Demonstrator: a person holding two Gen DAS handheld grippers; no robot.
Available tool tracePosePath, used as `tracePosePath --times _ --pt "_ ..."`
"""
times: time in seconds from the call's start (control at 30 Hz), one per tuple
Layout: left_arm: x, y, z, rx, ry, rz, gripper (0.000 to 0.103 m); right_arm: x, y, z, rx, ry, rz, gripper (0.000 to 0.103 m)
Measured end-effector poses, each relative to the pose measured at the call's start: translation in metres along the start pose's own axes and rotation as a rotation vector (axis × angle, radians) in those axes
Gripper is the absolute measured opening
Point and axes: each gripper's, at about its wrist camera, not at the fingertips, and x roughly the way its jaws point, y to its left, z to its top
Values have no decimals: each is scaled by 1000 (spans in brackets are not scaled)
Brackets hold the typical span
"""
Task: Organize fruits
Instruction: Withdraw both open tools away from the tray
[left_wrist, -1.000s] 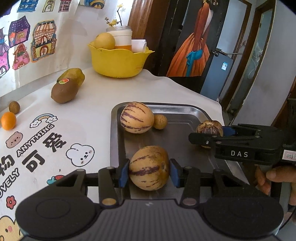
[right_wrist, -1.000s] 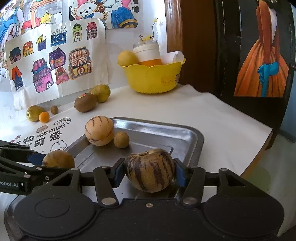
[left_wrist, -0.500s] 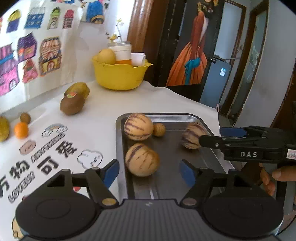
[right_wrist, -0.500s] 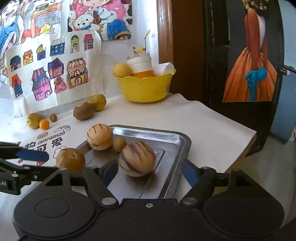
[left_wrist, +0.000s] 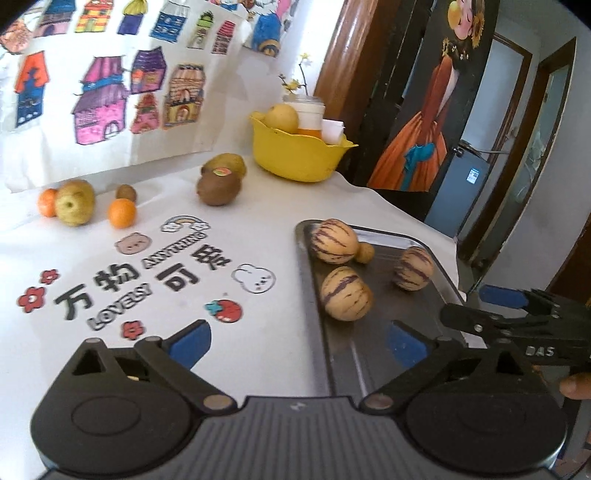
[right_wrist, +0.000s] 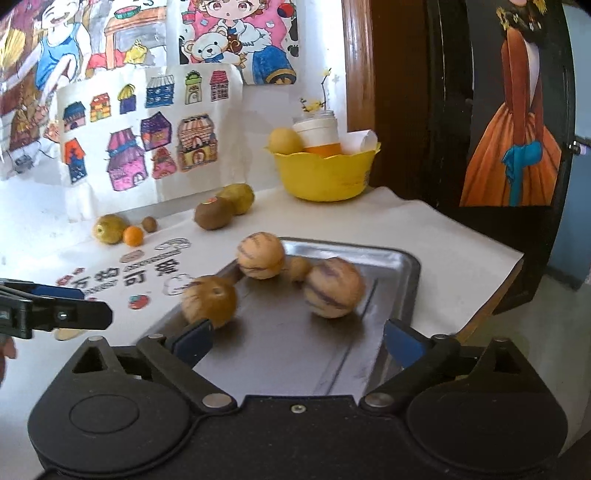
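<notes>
A white printed tablecloth (left_wrist: 155, 236) fills most of the left wrist view, with children's drawings (left_wrist: 110, 92) hung across the top left. A metal tray (left_wrist: 439, 258) lies at centre right of that view. On it rest three striped melons: one at the tray's upper left (left_wrist: 333, 241), one at its middle right (left_wrist: 413, 268) and one lower left (left_wrist: 346, 293). A small brown fruit (left_wrist: 365, 253) touches the upper one.

A yellow bowl (left_wrist: 295, 158) stands at upper centre, holding a pale fruit and a white cup. Left of it lie a kiwi (left_wrist: 218, 188) with a greenish fruit behind it. Further left sit a green pear (left_wrist: 75, 202), two small oranges, one of them (left_wrist: 122, 213) nearer the middle, and a small brown nut-like fruit.

The left gripper (left_wrist: 298, 341) hangs at bottom centre, fingers spread wide and holding nothing. The right gripper (right_wrist: 297, 341) is likewise spread and empty above the tray's near end; the melons look blurred in its view.

Judging by this, the melons are sorted onto the tray and both grippers are free between picks. The next move probably calls for reaching to the loose fruit at upper left, the kiwi being nearest, centring the fingers round it and closing gently, since it could roll.
</notes>
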Motion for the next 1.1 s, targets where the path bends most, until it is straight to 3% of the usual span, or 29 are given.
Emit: tracePosePath --times 0.8,1.1 --pt "-57 55 -33 -12 48 108 102 -44 84 -33 -25 108 40 102" --pt "-81 90 -40 -53 2 207 102 -48 117 -43 -33 130 47 102"
